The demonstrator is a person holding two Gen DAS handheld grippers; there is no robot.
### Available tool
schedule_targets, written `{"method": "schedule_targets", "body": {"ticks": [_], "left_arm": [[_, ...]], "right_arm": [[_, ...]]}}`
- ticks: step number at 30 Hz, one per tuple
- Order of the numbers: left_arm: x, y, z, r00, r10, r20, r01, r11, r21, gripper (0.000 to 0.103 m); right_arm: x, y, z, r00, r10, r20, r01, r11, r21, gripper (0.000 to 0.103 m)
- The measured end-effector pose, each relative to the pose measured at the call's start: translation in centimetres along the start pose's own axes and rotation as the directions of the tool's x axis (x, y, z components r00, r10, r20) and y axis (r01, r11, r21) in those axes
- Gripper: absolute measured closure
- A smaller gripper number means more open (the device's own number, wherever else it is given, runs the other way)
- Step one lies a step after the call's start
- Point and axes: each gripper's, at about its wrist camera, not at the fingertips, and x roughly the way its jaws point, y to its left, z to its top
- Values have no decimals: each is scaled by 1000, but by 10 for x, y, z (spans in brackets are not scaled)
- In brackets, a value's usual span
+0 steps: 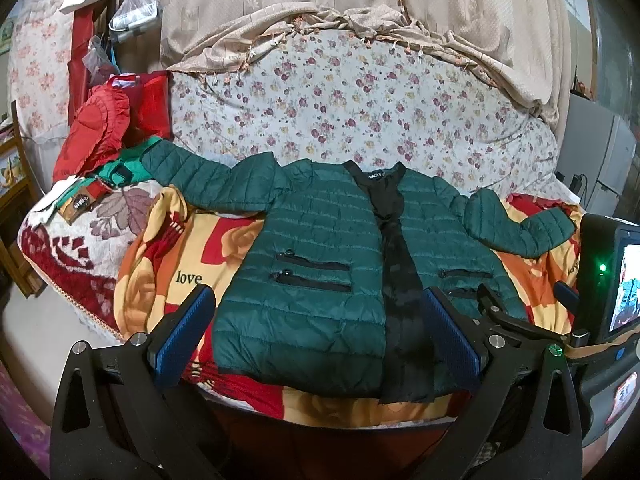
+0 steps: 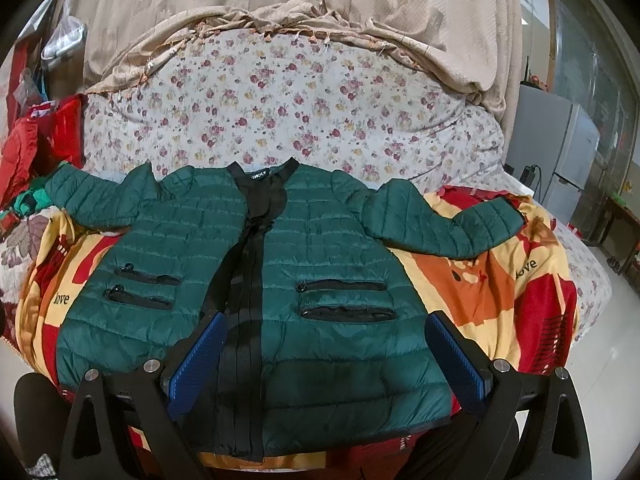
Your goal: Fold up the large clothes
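Green jacket [image 2: 280, 280] spread flat on bed [image 2: 320, 112]; both grippers [image 1: 316, 328] [image 2: 324, 356] hover with fingers apart; best pinch a sleeve cuff first.

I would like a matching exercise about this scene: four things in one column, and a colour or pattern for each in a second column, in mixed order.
Things:
1. jacket
2. jacket's front strip
3. blanket under the jacket
4. pads of the right tongs

Colours:
A. blue
B. dark green, quilted
C. black
D. red, orange and yellow, with the word "love"

Pairs: 1-B, 2-C, 3-D, 4-A
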Motion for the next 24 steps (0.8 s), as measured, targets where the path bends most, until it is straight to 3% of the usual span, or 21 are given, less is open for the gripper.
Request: {"method": "schedule_targets", "body": {"ticks": [24], "left_arm": [[5,7,-8,1000,2,-10,-2,1000,-8,0]], "right_arm": [[9,4,-5,1000,11,-26,-11,1000,-13,5]]}}
